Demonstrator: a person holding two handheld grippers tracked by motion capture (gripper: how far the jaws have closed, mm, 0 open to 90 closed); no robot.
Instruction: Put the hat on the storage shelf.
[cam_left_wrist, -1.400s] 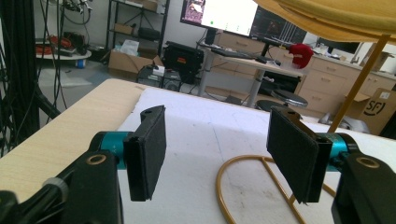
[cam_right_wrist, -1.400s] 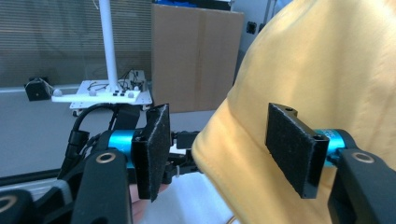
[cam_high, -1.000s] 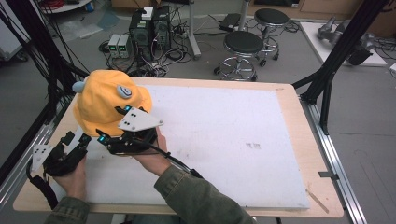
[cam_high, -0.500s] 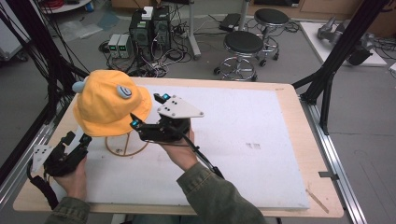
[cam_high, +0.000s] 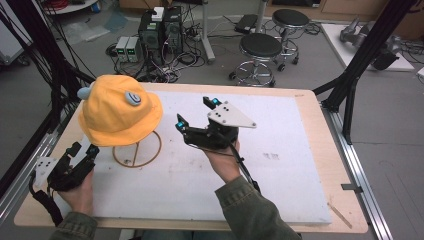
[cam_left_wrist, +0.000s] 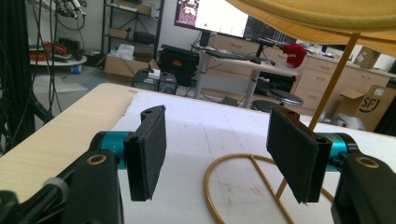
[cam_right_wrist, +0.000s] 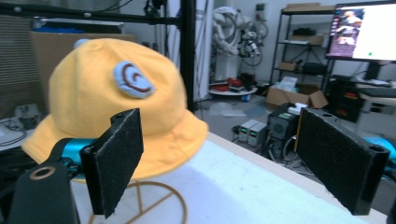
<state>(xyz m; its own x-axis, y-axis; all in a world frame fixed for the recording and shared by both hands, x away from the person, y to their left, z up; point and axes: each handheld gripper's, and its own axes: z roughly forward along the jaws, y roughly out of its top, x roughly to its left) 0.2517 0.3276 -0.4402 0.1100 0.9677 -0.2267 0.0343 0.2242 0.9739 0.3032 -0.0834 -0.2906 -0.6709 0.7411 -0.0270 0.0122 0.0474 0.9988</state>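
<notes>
Sitting on a gold wire stand (cam_high: 136, 150) at the left of the high view, a yellow bucket hat (cam_high: 120, 111) with a pale blue swirl patch (cam_high: 133, 98) on its crown and a small blue nub at its upper-left edge; resting with the stand's round base ring on the white mat (cam_high: 300, 170) covering the wooden table (cam_high: 320, 107); hiding the top of the stand's upright under the brim.

Hovering at the centre of the high view, just right of the hat, the right gripper (cam_high: 196, 113), held in the right hand (cam_high: 223, 161) with a green sleeve trailing to the bottom edge; standing wide apart with nothing between the 2 jaws, and pointing toward the upper left of the frame; carrying a grey three-cornered plate on top. Showing in the right gripper view the same 2 black pads (cam_right_wrist: 118, 161) spread wide, the hat (cam_right_wrist: 112, 109) filling the left half beyond them, apart from both pads, with part of the stand ring (cam_right_wrist: 154, 198) below.

Lying low at the lower left of the high view, the left gripper (cam_high: 83, 150), held in the left hand (cam_high: 80, 192), near the stand's base ring and below the brim; jaws parted and holding nothing. Showing in the left gripper view 2 black pads (cam_left_wrist: 147, 151) well apart, the ring and slanting upright of the stand (cam_left_wrist: 261, 177) between and behind them, and the underside of the hat's brim (cam_left_wrist: 327, 16) along the top right of the frame.
</notes>
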